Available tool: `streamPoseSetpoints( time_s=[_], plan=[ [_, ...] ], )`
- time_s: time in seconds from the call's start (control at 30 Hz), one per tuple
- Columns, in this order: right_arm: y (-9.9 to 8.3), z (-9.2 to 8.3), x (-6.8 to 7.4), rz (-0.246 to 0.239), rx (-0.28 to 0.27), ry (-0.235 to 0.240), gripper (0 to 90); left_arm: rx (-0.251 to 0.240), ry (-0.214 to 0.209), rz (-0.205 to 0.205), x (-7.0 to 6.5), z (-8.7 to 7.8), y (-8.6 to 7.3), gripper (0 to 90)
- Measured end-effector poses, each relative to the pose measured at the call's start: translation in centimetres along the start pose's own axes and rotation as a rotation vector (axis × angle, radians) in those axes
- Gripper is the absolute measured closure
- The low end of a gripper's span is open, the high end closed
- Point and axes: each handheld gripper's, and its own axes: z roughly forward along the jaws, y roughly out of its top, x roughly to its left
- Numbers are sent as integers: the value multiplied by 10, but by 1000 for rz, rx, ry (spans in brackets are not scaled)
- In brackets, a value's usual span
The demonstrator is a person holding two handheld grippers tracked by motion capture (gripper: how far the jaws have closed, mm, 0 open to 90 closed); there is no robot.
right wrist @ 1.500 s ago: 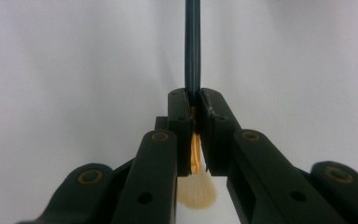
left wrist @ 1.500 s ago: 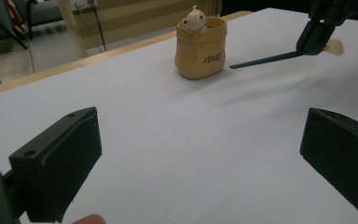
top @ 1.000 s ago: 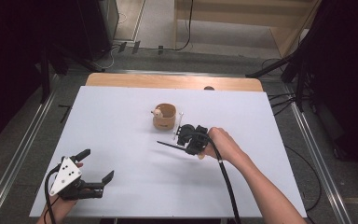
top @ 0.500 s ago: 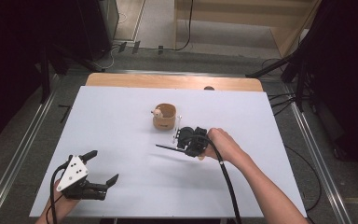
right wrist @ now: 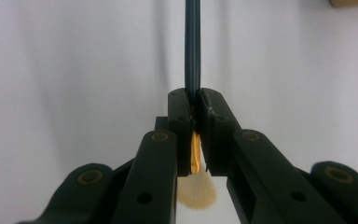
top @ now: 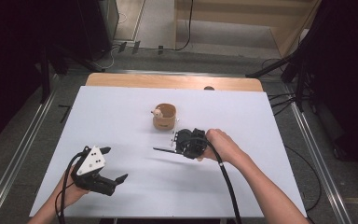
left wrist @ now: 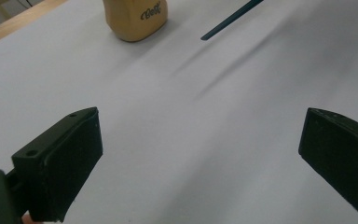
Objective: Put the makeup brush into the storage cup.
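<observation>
Since the earlier frame my left gripper (top: pixel 112 164), jaws spread and empty, had drifted inward over the counter (top: pixel 270 186), while my right gripper (right wrist: pixel 193 109) pinched the brush (right wrist: pixel 192 51) by its ferrule just beside the tan cup (top: pixel 164 117), so I judged potting it remained.

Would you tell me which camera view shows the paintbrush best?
The right gripper view: the paintbrush runs between the right gripper's shut pads, dark handle ahead, gold ferrule and pale bristles behind. The high view shows a thin dark line; the left gripper view, its handle tip.
</observation>
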Motion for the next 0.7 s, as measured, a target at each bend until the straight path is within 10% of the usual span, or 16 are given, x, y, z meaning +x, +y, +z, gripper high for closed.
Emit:
streamPoseSetpoints(
  time_s=[0.7],
  plan=[
    [3,-10,10,-82,-30,-20,847,146,-114,156,14,19,56,0]
  ],
)
